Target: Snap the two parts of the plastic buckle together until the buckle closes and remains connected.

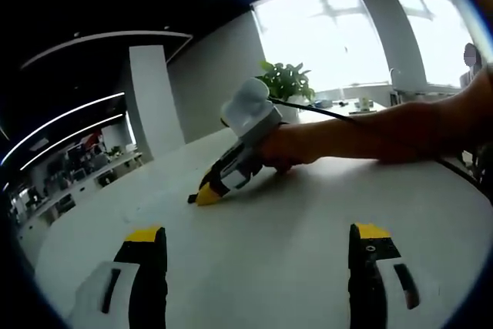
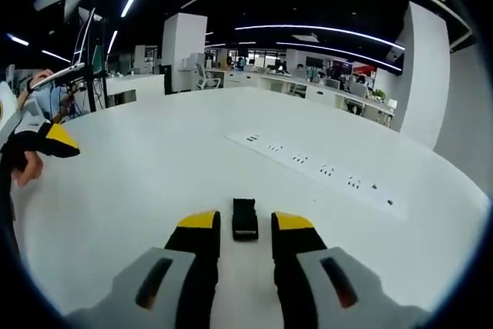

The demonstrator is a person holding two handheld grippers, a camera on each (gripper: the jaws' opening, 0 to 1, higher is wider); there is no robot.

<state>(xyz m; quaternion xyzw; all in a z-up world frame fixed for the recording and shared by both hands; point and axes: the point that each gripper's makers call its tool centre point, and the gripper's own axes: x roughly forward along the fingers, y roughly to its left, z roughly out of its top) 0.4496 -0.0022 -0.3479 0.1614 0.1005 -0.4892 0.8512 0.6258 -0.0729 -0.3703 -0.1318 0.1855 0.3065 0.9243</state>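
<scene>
A small black buckle part [image 2: 245, 217] lies on the white table [image 2: 154, 182], right between the yellow tips of my right gripper [image 2: 245, 225]. The jaws are open, with a narrow gap on each side of the part. In the left gripper view this same right gripper [image 1: 208, 193] is held by a hand, tip down on the table, with a bit of black [image 1: 192, 199] at its tip. My left gripper [image 1: 258, 235] is wide open over bare table and holds nothing. Its yellow tip [image 2: 62, 142] shows at the left edge of the right gripper view.
A row of flush power sockets [image 2: 308, 161] runs across the table beyond the buckle part. The person's forearm [image 1: 370, 132] and a black cable [image 1: 323, 111] reach over the table. A potted plant [image 1: 285, 81] stands at the far edge. A monitor stand [image 2: 85, 59] is at the left.
</scene>
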